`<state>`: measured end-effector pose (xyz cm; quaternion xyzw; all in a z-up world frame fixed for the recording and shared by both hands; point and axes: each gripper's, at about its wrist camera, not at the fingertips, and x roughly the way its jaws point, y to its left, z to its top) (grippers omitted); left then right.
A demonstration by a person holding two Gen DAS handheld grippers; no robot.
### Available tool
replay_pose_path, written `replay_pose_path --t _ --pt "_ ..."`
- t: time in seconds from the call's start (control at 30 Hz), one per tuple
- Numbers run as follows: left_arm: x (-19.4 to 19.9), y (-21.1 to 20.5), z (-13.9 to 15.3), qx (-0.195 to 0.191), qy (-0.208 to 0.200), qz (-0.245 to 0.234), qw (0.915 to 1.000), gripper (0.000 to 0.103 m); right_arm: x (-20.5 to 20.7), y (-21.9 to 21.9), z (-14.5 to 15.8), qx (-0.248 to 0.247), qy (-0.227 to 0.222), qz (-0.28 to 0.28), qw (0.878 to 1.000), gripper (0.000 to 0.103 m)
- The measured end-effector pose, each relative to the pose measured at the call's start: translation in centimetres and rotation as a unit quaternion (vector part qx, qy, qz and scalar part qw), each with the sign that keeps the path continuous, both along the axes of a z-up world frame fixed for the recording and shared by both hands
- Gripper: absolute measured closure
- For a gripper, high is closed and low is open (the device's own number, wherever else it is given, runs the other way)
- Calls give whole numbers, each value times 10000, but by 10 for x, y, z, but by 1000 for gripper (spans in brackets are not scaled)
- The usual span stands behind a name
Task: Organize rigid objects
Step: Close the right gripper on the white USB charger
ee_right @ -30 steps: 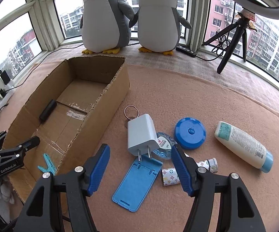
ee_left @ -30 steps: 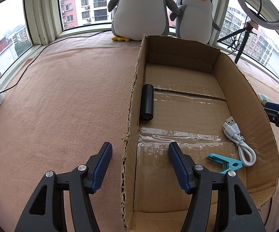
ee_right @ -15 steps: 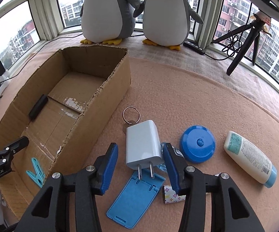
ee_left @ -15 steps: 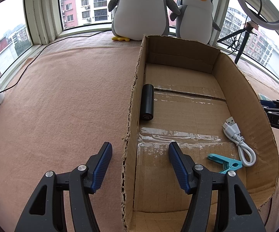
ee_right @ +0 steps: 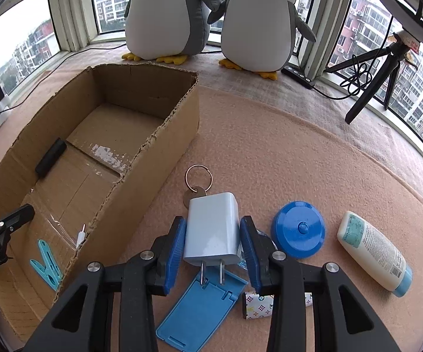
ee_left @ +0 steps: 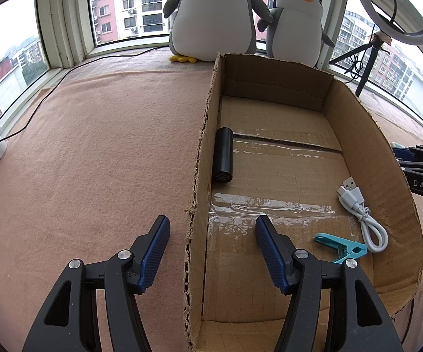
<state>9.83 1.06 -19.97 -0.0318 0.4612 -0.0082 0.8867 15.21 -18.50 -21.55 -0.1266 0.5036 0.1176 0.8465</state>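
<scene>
White charger (ee_right: 212,228), prongs toward tool (ee_right: 213,245)

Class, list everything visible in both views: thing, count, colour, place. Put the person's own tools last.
cardboard box: 1, brown, on the blanket
black cylinder: 1, in box
USB cable: 1, white, in box
clothes peg: 1, teal, in box
charger: 1, white, between right gripper's fingers
key ring: 1, beyond charger
round lid: 1, blue, right of charger
bottle: 1, white, far right
phone stand: 1, blue, under charger's prongs
plush penguins: 2, by window
left gripper: open, straddling box wall
right gripper: closing around charger
</scene>
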Motion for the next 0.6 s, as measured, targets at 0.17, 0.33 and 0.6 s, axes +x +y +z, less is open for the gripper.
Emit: replay_pose_path --t 0.17,0.33,0.6 --pt "0 0 0 1 1 0 10000 38 1 3 0 -110 6 50 9999 69" --pt "0 0 0 0 0 -1 10000 38 -1 -2 3 15 16 -52 10000 69" --pt "0 0 0 0 2 -1 10000 38 -12 -15 13 355 -34 -286 9990 69"
